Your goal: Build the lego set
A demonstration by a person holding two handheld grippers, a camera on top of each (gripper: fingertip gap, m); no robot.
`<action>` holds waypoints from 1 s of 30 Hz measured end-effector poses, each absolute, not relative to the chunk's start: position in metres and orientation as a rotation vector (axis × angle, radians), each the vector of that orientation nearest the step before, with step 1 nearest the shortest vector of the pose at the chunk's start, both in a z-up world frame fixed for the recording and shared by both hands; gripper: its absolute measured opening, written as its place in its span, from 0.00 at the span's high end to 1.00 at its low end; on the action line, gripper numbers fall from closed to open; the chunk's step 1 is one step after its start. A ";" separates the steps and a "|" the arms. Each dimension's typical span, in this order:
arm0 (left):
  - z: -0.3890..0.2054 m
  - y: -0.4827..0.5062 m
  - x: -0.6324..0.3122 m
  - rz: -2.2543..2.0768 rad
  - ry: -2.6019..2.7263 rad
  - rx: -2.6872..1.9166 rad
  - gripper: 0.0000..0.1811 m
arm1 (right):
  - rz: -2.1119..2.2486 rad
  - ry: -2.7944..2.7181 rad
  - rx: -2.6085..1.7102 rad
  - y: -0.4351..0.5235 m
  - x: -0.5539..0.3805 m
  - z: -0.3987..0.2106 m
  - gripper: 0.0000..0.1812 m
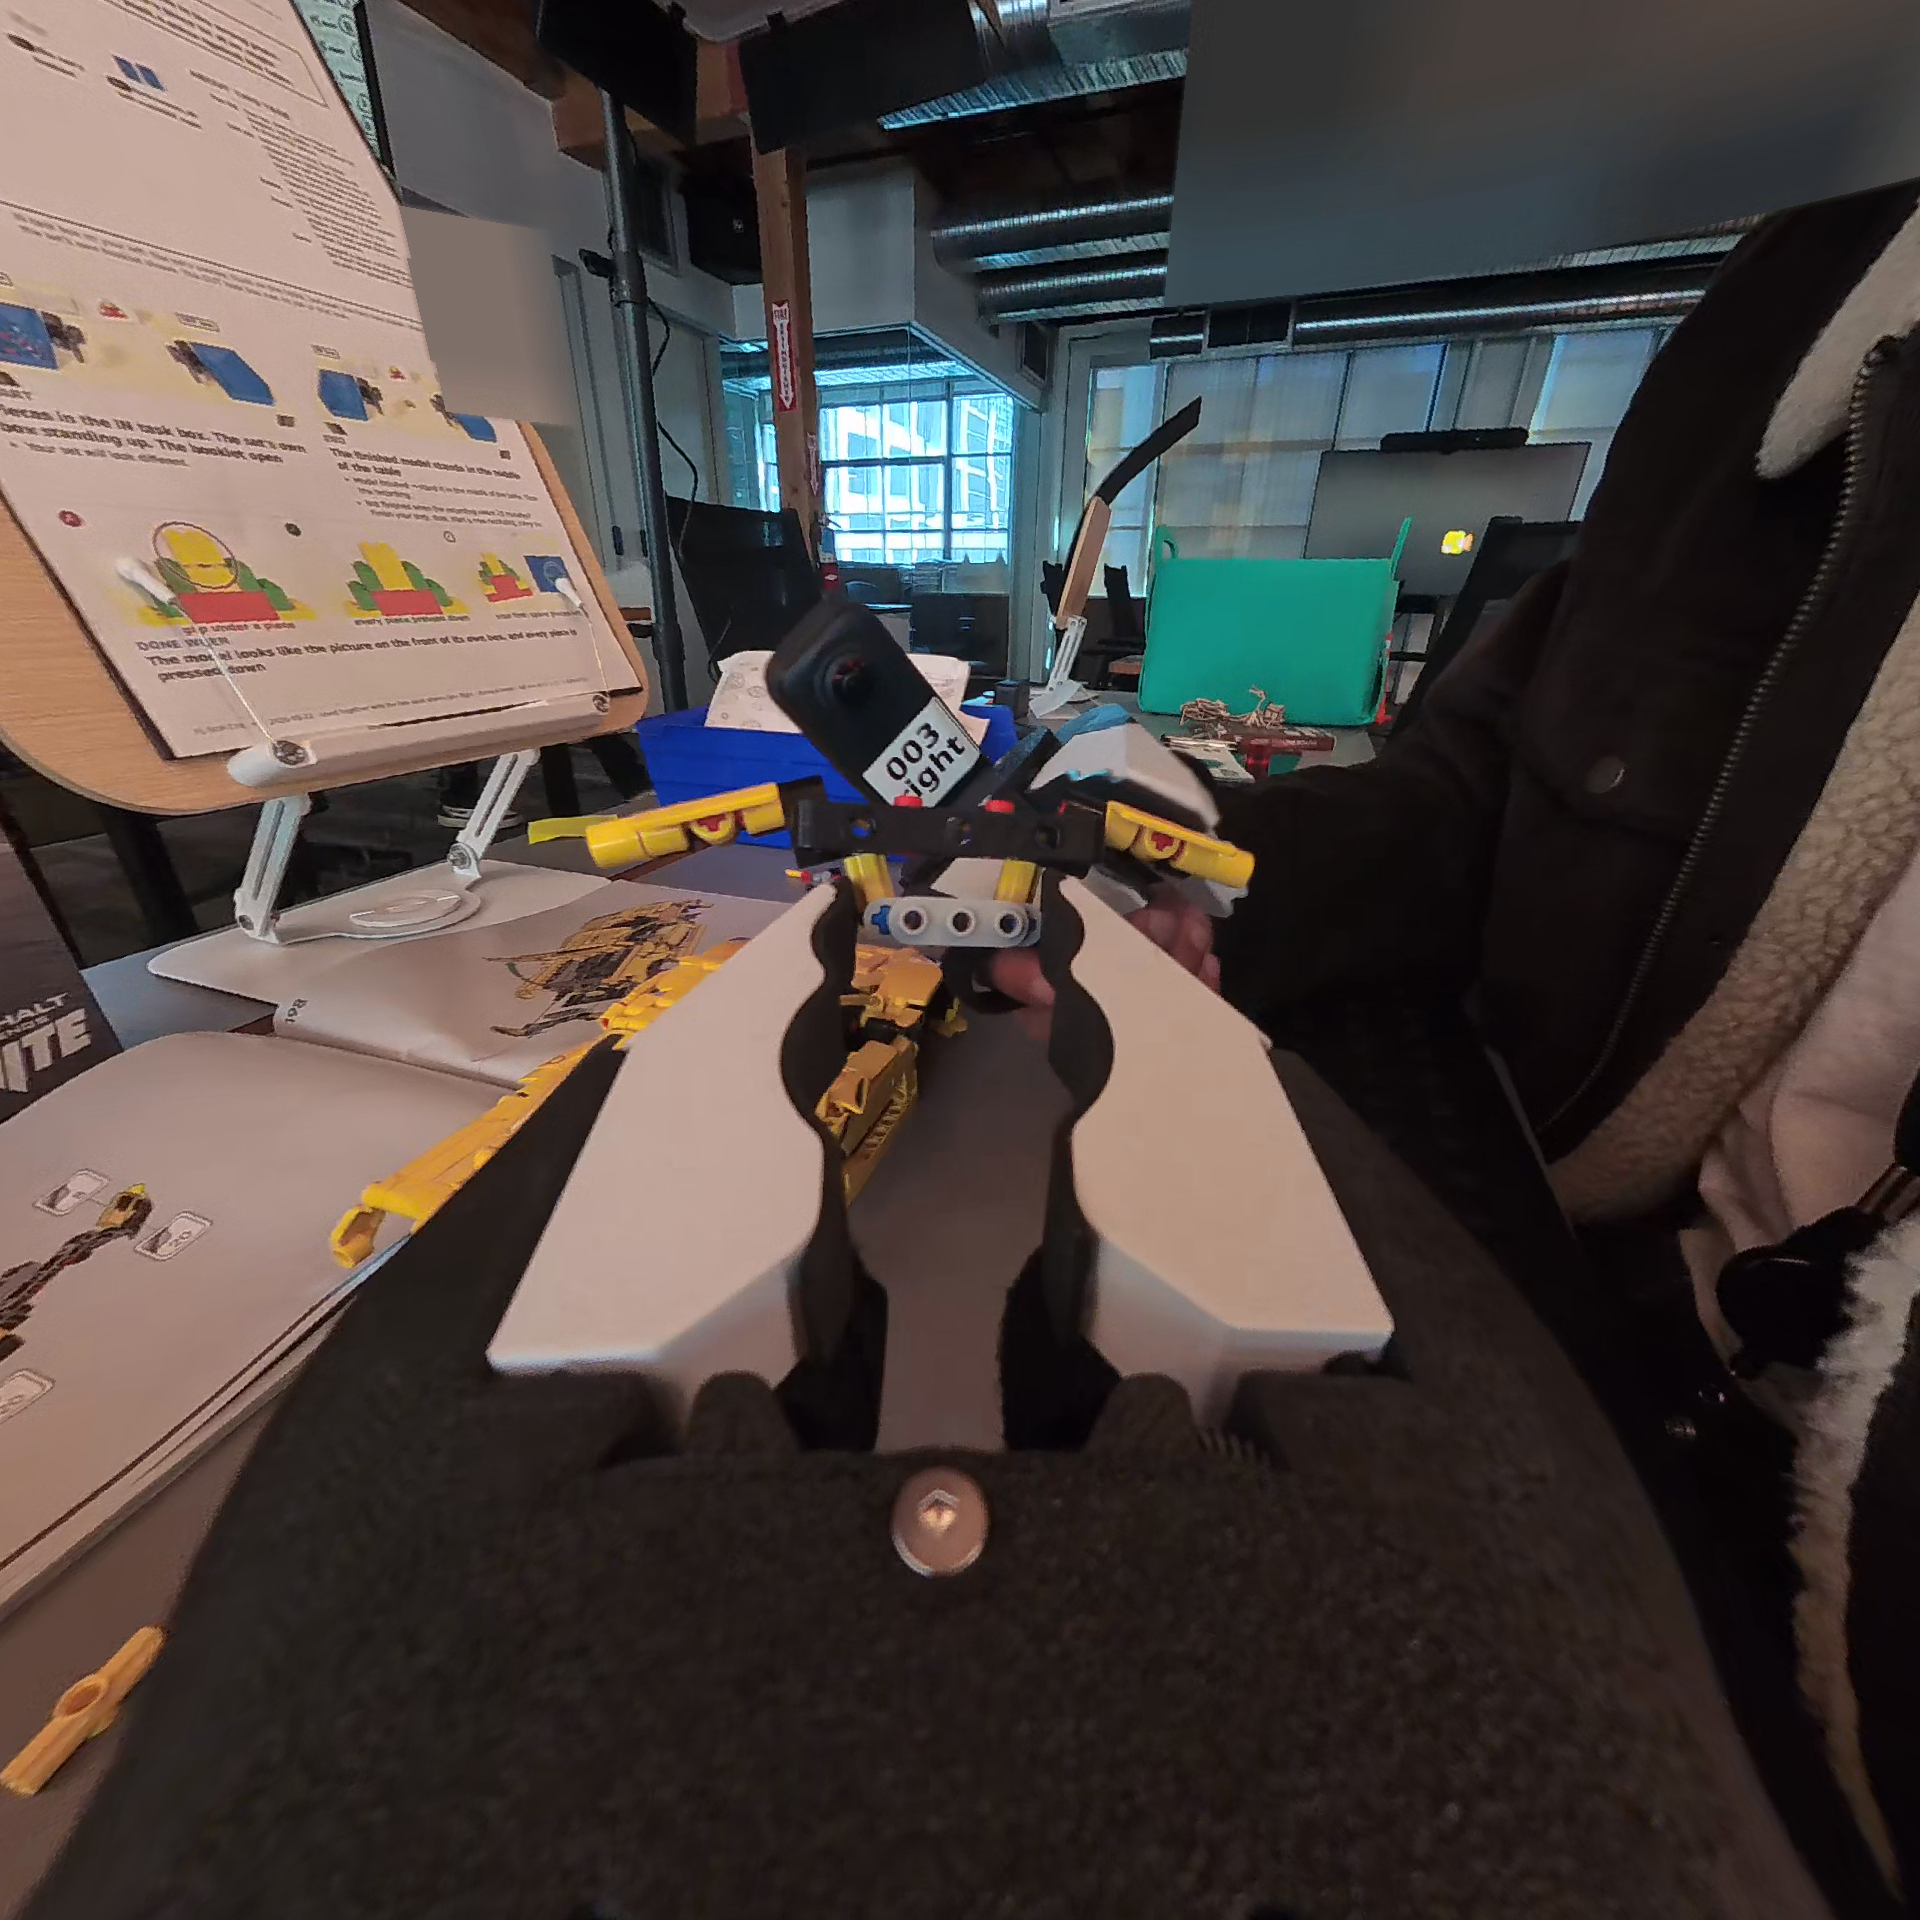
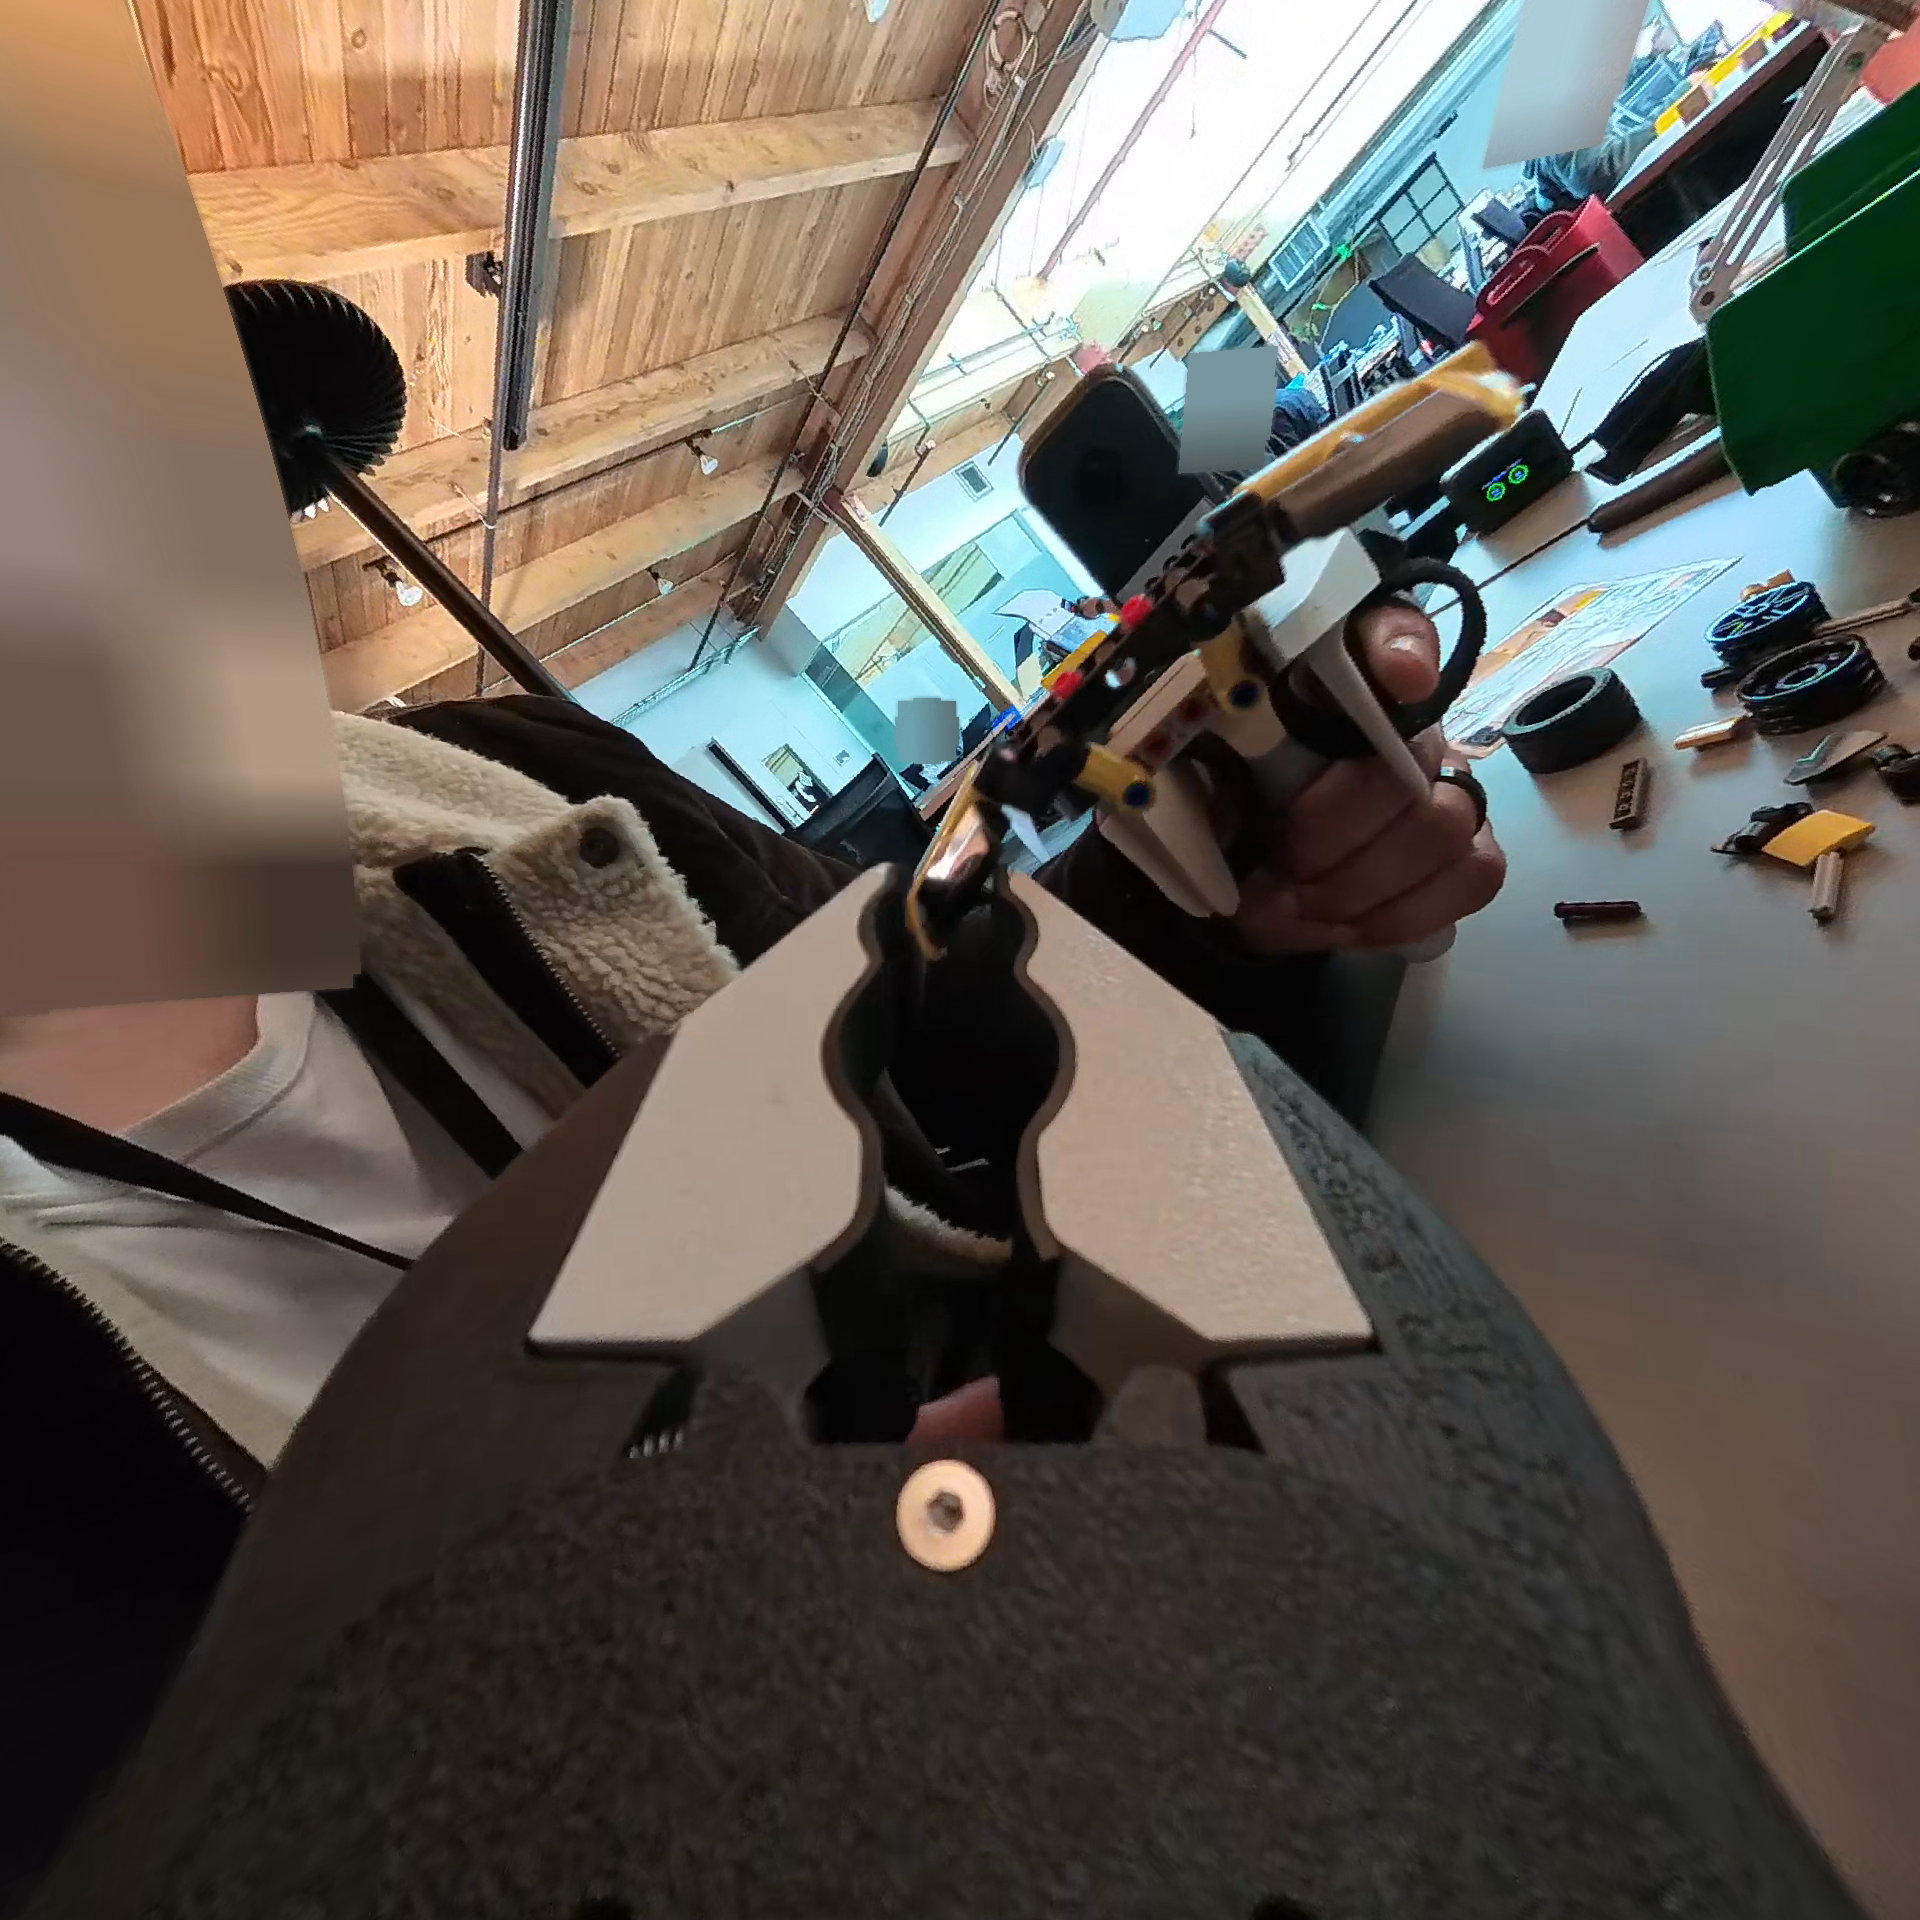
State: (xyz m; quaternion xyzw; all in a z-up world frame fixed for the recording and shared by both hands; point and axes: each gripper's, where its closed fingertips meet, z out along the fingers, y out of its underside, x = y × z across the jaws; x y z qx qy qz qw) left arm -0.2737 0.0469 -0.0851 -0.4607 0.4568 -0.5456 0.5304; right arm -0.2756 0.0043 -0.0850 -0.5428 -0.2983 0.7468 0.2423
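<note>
A lego sub-assembly (image 1: 935,831) is held up in the air between both grippers. It has a black cross beam, yellow ends and a grey holed beam (image 1: 951,922) below. My left gripper (image 1: 945,909) is shut on the grey beam. My right gripper (image 2: 951,891) is shut on one yellow end (image 2: 940,883) of the same sub-assembly (image 2: 1132,665). The right gripper's white fingers (image 1: 1143,758) show behind the piece in the left wrist view. The left gripper's white fingers (image 2: 1314,597) and the hand holding it show in the right wrist view.
A yellow lego boom model (image 1: 644,1060) lies on the table beside an open instruction booklet (image 1: 208,1195). A sheet on a stand (image 1: 260,416), a blue bin (image 1: 727,753) and a green bag (image 1: 1268,634) stand behind. Tyres (image 2: 1569,717), wheels (image 2: 1792,665) and loose parts (image 2: 1818,831) lie on the table.
</note>
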 end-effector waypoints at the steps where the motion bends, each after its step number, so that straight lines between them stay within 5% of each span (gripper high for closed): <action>1: -0.084 0.047 -0.275 -1.310 1.085 -1.099 0.81 | 2.035 -0.817 -1.491 0.005 -0.275 -0.085 0.91; 30: -0.094 0.043 -0.269 -1.244 1.152 -1.120 0.81 | 2.318 -0.731 -1.582 0.003 -0.272 -0.093 0.96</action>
